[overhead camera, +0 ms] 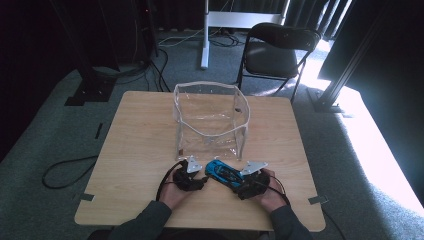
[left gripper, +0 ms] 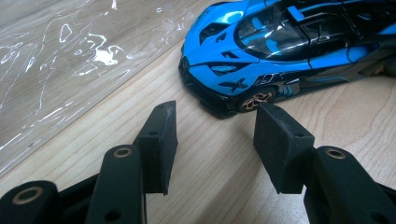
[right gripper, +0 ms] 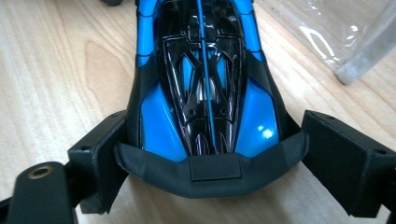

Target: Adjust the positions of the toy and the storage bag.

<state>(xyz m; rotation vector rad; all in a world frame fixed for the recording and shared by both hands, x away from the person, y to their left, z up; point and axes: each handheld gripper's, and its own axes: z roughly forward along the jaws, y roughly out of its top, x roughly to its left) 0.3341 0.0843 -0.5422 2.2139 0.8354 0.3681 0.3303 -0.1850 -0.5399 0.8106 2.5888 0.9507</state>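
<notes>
Toy car (overhead camera: 224,173) on the worktop (overhead camera: 135,150), at six o'clock from the clear bag (overhead camera: 210,117). Right hand-held gripper (right gripper: 212,154) straddles its tail, jaws apart; left hand-held gripper (left gripper: 215,140) open, empty. Likely rigid, glossy, slippery: grip the flanks.

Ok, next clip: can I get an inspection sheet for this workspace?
Surface: wooden table, bare, with tape tabs at its edges.
Job's things: blue toy car on its wheels near the front edge; clear plastic bag standing open behind it, apart from it.
Clutter: nothing seen.
Grippers: left gripper open and empty, jaws aimed at the car's nose, short of it; right gripper has its jaws either side of the car's tail, and whether they press on it is unclear.
Cables: black lead from the left gripper; loose cable loop on the floor to the left.
Surroundings: black folding chair, grey carpet, dark curtains.
</notes>
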